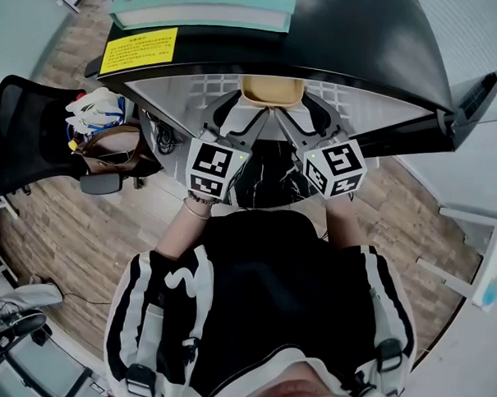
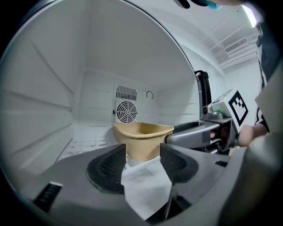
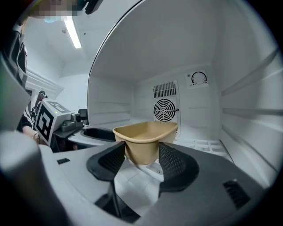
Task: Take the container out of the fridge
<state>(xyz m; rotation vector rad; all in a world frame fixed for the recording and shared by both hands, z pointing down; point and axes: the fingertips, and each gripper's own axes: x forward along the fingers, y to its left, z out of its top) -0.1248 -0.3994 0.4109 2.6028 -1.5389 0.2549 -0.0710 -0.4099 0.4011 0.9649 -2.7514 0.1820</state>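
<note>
A tan open-topped container (image 1: 272, 91) sits at the front of the open fridge (image 1: 362, 50), over its white shelf (image 1: 208, 86). My left gripper (image 1: 240, 109) straddles its near left corner, my right gripper (image 1: 306, 112) its near right corner. In the left gripper view the container (image 2: 142, 139) fills the gap between the jaws of the left gripper (image 2: 143, 154), which looks shut on it. The right gripper view shows the same: the container (image 3: 146, 137) sits between the pads of the right gripper (image 3: 142, 154). Each view also shows the other gripper reaching the container's rim.
A book (image 1: 203, 6) lies on the fridge top above a yellow label (image 1: 140, 49). The fridge door (image 1: 471, 100) stands open at the right. A black office chair (image 1: 29, 135) and a bag (image 1: 111, 146) are at the left. A fan grille (image 2: 127, 109) marks the back wall.
</note>
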